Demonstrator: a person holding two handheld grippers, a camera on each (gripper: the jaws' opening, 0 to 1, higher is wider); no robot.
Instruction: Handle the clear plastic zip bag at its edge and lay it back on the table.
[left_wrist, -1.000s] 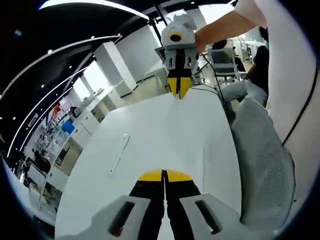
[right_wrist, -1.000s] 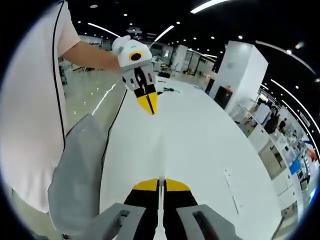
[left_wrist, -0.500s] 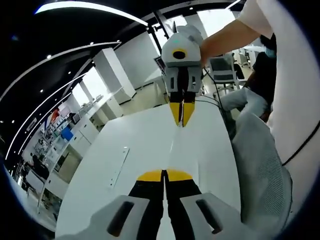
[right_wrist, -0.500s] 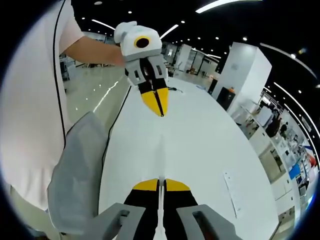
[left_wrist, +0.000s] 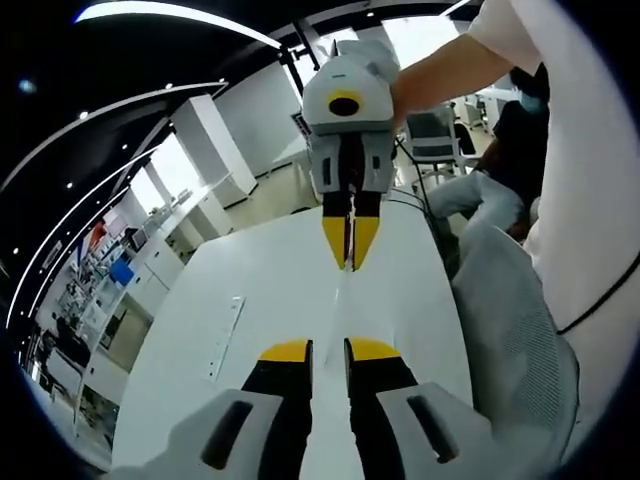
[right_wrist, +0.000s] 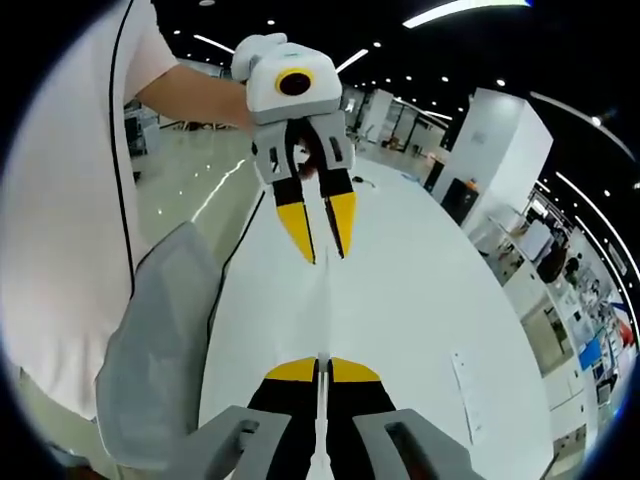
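In the right gripper view a grey chair (right_wrist: 160, 340) stands left of the white table (right_wrist: 400, 300). The left gripper (right_wrist: 318, 232) hangs with jaws parted. The clear zip bag (right_wrist: 322, 300), barely visible, seems stretched edge-on down to the right gripper (right_wrist: 320, 368), whose jaws are clenched on its edge.

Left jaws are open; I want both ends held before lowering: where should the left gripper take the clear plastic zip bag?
Take the near edge of the clear plastic zip bag, opposite the end the right gripper pinches. The film runs edge-on as a thin line toward the left gripper, between its open jaws, so go straight forward and close across it.
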